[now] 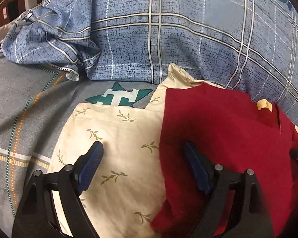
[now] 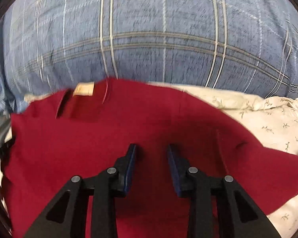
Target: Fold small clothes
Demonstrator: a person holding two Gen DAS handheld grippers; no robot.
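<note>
We see the red garment (image 1: 224, 138) spread flat on a cream leaf-print pillow (image 1: 117, 138) on the bed (image 1: 19, 103), its collar edge toward the blue plaid duvet (image 1: 168, 29). Our left tongs (image 1: 143, 148) gape wide over the garment's left edge — gripping nothing; our right tongs (image 2: 152, 148) hover part-open above its middle, empty.

Red garment (image 2: 149, 123): matt, soft knit-like cloth. Cream pillow (image 1: 117, 138): smooth printed cotton. Blue quilt (image 1: 168, 39): matt checked cloth. Fingers (image 1: 90, 166): ribbed blue plastic pads.
</note>
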